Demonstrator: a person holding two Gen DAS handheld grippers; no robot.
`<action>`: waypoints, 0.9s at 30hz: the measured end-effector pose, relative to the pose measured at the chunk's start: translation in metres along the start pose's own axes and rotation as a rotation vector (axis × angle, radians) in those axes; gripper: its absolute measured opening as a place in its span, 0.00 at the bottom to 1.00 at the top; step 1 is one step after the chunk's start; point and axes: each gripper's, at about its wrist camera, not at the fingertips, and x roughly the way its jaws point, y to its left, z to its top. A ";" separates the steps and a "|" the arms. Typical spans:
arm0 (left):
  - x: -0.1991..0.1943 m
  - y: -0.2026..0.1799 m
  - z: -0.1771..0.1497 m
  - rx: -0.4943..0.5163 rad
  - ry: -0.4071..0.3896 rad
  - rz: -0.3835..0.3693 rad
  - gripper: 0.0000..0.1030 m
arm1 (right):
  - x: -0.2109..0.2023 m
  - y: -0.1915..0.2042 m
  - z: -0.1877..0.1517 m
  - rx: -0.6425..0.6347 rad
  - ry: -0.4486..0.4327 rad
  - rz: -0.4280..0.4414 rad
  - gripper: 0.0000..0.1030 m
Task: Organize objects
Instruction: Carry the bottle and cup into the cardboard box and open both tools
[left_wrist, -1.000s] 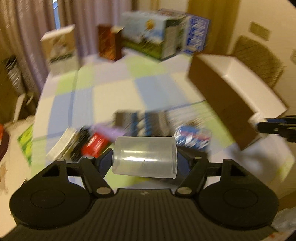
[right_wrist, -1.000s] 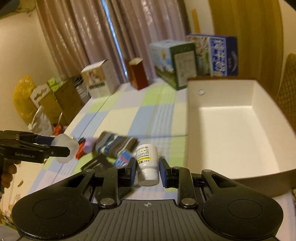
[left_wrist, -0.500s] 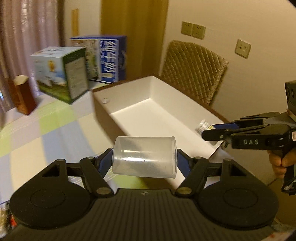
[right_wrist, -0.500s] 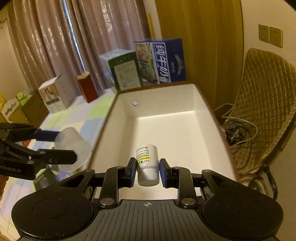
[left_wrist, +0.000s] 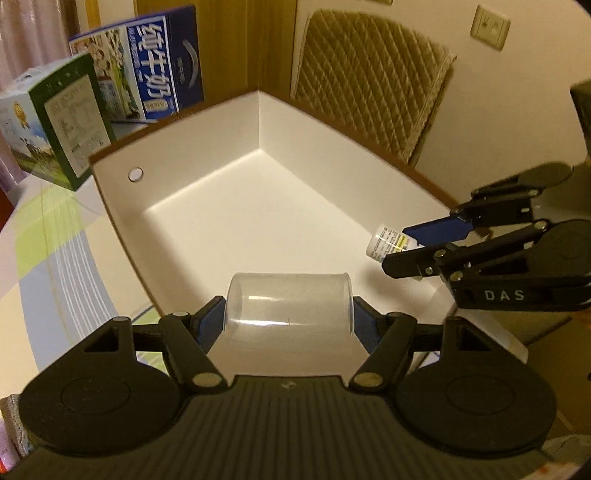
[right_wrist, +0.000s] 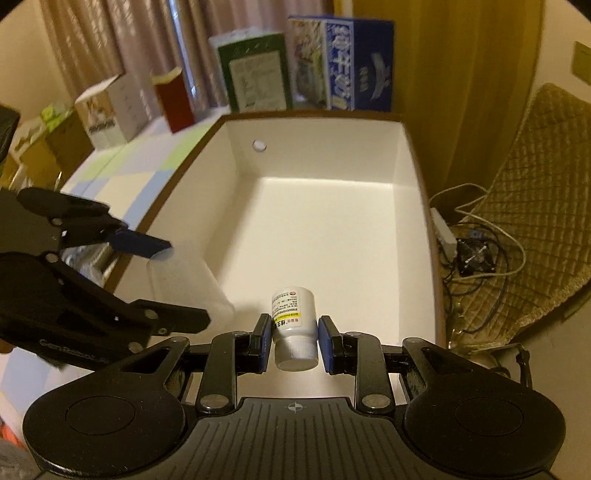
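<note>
The left gripper (left_wrist: 288, 325) pinches a clear plastic cup (left_wrist: 289, 314) lying sideways between its jaws, low in the frame centre. The right gripper (right_wrist: 291, 341) has its jaws closed onto a small white bottle (right_wrist: 294, 325), though a thin gap on the right pad may be only shadow. Both hang over the near end of the white box (right_wrist: 369, 229), whose visible floor is bare. Milk cartons (right_wrist: 340, 62) stand beyond it at the top of the frame.

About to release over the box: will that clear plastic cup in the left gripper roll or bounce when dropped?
The clear cup lies sideways in the left gripper, so it will probably roll on the white box floor. It looks thin and empty, likely light enough to bounce slightly.
</note>
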 end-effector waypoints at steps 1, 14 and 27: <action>0.004 0.000 0.001 0.000 0.013 -0.003 0.67 | 0.003 -0.001 0.001 -0.006 0.008 0.004 0.23; 0.014 -0.001 0.001 -0.023 0.042 0.027 0.81 | 0.007 -0.010 0.004 -0.030 -0.003 0.047 0.49; -0.038 0.005 -0.011 -0.158 -0.036 0.068 0.84 | -0.018 -0.006 -0.006 0.025 -0.049 0.087 0.82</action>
